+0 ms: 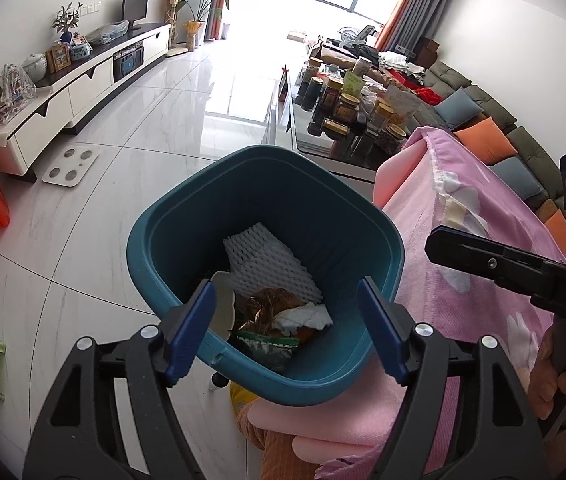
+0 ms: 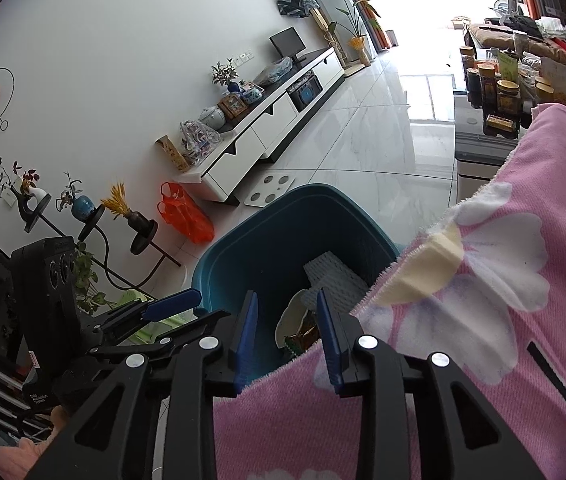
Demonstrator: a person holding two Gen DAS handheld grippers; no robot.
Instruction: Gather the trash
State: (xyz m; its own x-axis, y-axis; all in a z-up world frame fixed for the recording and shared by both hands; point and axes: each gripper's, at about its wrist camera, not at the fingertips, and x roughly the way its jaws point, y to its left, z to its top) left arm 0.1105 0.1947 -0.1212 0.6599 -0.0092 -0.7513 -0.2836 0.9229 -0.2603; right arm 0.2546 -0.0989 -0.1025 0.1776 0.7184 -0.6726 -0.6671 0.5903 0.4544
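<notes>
The left gripper tilts down over the near rim of the teal wastebasket, its blue jaws spread wide with nothing between them. Inside the bin lie a white foam fruit net, a crumpled tissue, a brown wrapper and a pale paper plate. To the right, the right gripper angles down at the edge of the pink flowered blanket, jaws parted a little and gripping nothing, a hand on its handle.

Left gripper fingers spread wide; right gripper fingers slightly parted, empty.
</notes>
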